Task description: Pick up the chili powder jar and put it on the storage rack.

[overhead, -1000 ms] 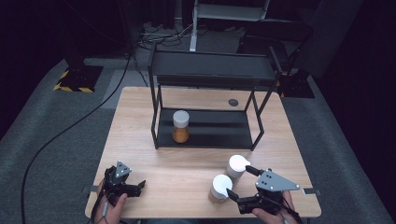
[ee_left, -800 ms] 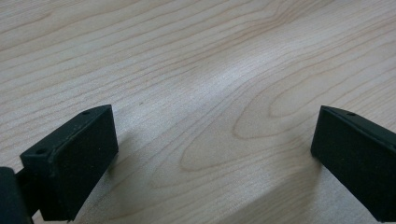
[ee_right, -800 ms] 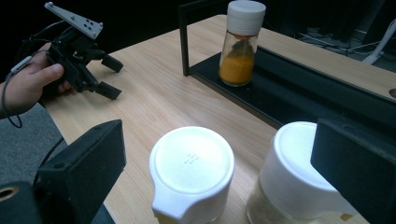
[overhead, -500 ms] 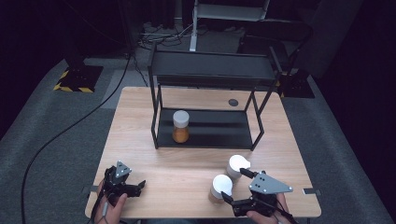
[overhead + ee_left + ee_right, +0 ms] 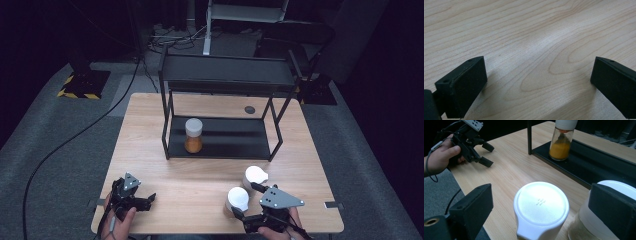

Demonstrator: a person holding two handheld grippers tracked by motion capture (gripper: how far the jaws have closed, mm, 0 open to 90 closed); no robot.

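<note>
Jar between right tool (unclamped)

three white-capped jars in all: one jar of orange powder on the lower shelf of the single black rack, and two white-lidded jars on the one wooden surface. two hand-held grippers, each with two black fingers.

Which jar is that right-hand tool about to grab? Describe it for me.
On the wooden table, look in front of the black rack. Two white-lidded jars stand there; it is the nearer jar, between the open jaws of the right gripper, unlike the farther jar.
</note>
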